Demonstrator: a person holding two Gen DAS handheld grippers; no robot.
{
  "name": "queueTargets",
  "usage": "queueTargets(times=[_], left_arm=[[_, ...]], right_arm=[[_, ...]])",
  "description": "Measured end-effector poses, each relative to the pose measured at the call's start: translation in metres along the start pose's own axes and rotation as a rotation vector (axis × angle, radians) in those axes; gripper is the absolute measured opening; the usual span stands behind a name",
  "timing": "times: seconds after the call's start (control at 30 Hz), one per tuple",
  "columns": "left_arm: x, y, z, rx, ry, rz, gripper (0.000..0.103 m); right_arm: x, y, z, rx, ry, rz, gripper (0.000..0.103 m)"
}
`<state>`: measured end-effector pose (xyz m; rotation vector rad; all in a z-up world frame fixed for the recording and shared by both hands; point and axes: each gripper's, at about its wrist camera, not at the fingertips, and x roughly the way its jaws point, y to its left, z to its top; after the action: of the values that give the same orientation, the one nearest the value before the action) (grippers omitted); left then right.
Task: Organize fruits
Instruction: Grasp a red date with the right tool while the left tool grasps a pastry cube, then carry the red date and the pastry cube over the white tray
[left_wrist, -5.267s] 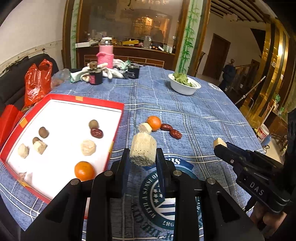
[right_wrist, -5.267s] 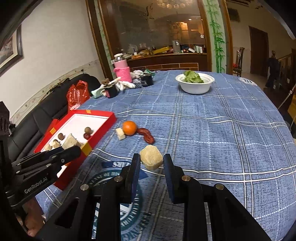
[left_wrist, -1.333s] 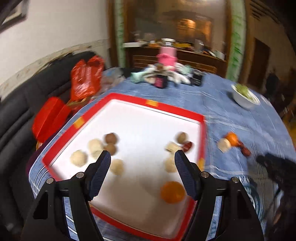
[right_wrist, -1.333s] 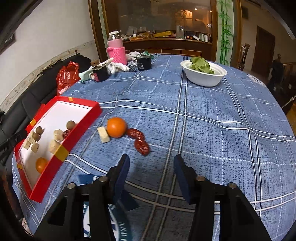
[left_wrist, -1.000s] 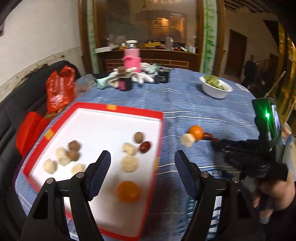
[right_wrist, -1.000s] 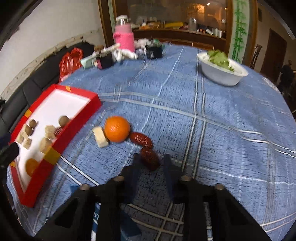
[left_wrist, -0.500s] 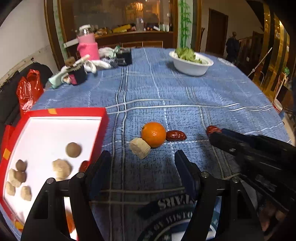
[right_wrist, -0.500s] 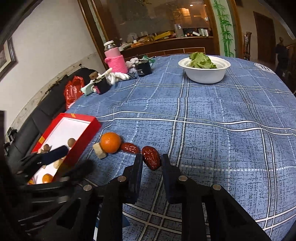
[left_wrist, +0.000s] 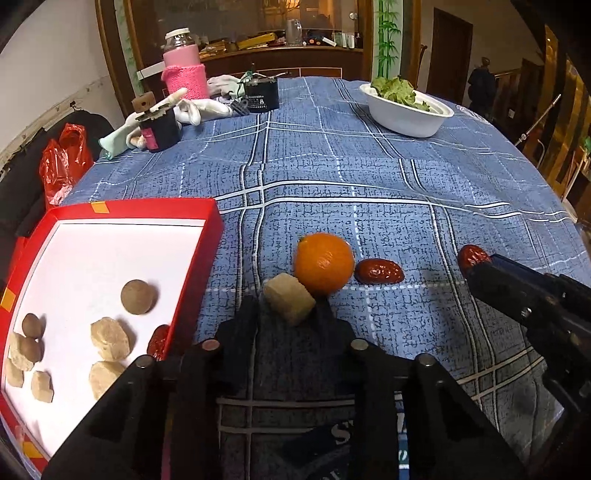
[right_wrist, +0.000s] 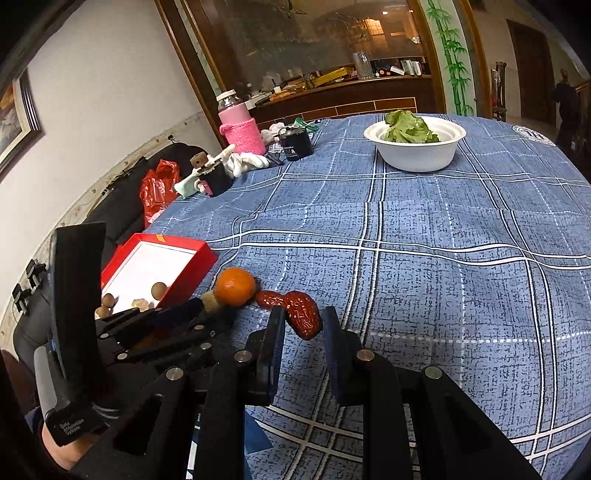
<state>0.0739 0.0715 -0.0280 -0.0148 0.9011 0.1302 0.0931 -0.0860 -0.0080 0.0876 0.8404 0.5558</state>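
The left tool (left_wrist: 290, 308) is low in the centre of its own view, jaws closing around a pale beige chunk (left_wrist: 289, 303) on the blue plaid surface (left_wrist: 369, 177). The chunk sits right between the fingertips, touching the orange (left_wrist: 324, 262) just behind it. To the right of the orange lies a red date (left_wrist: 379, 271), close by but apart from it.

Over to the right tool (right_wrist: 301, 325): it's clamped on a second red date (right_wrist: 303, 314), and that one is pinched between the two dark fingers, lower middle of the right wrist view. In the left wrist view the same tool comes in from the right edge with the date poking out at its tip.

Left side of the frame, the red box (left_wrist: 207, 236) with its white floor holds the sorted pieces: a round brown fruit (left_wrist: 137, 296), several beige chunks (left_wrist: 110, 339) and smaller brown ones toward the lower left corner. One more dark red piece (left_wrist: 159, 341) is tucked against the box's inner wall.

Up at the far end of the surface: a white bowl (left_wrist: 406, 118) of green leaves at upper right, a pink-sleeved jar (left_wrist: 183, 72), a small black container (left_wrist: 262, 94) and white gloves (left_wrist: 207, 107) at upper left. A red plastic bag (left_wrist: 61, 162) sits off the surface's left edge.
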Motion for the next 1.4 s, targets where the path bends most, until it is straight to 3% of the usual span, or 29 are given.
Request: queueTargets(times=[0.07,0.5,1.03,1.4], left_arm=[[-0.007,0.002,-0.001,-0.012,0.0,-0.026,0.016],[-0.053,0.007,-0.032,-0.028,-0.04,-0.11,0.015],[-0.086,0.026,-0.055,-0.059,-0.064,-0.1,0.016],[-0.098,0.06,-0.058,-0.125,-0.087,-0.073,0.016]], right_arm=[[0.0,0.0,0.0,-0.001,0.0,-0.003,0.021],[-0.024,0.016,-0.018,-0.042,0.002,-0.063,0.021],[-0.044,0.061,-0.053,-0.125,0.032,-0.056,0.021],[-0.046,0.096,-0.05,-0.19,0.032,-0.049,0.021]])
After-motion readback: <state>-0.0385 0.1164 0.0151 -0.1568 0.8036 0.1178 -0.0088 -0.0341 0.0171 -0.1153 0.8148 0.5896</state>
